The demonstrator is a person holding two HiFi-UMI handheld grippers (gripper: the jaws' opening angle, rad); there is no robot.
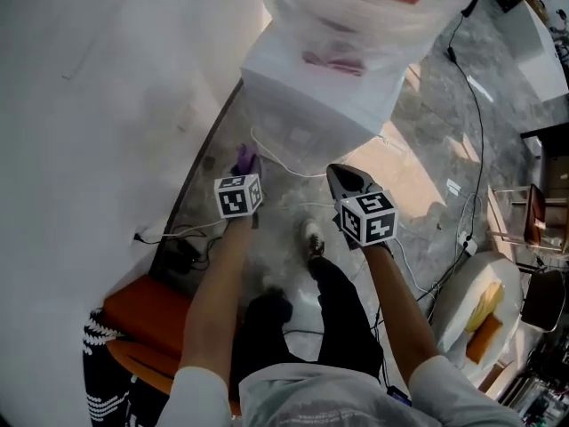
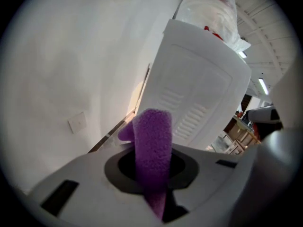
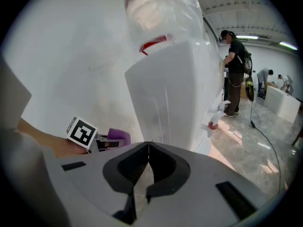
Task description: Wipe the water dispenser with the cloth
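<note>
A tall white water dispenser [image 1: 307, 96] with a plastic-wrapped bottle [image 1: 373, 7] on top stands against the white wall. Its vented back panel [image 2: 196, 103] fills the left gripper view. My left gripper [image 1: 242, 174] is shut on a purple cloth [image 2: 152, 150], which sticks up between the jaws, a short way from the dispenser's lower side. The cloth [image 1: 244, 159] shows as a small purple tuft in the head view. My right gripper [image 1: 348, 182] is shut with nothing in it, jaws meeting edge to edge [image 3: 148, 162], held near the dispenser's side [image 3: 165, 103].
White cables [image 1: 293, 163] and a black cord [image 1: 480, 132] run over the marble floor. An orange stool [image 1: 147, 318] stands at the lower left by the wall. A spray bottle [image 3: 215, 118] sits on the floor beside the dispenser. A person [image 3: 235, 74] stands further back.
</note>
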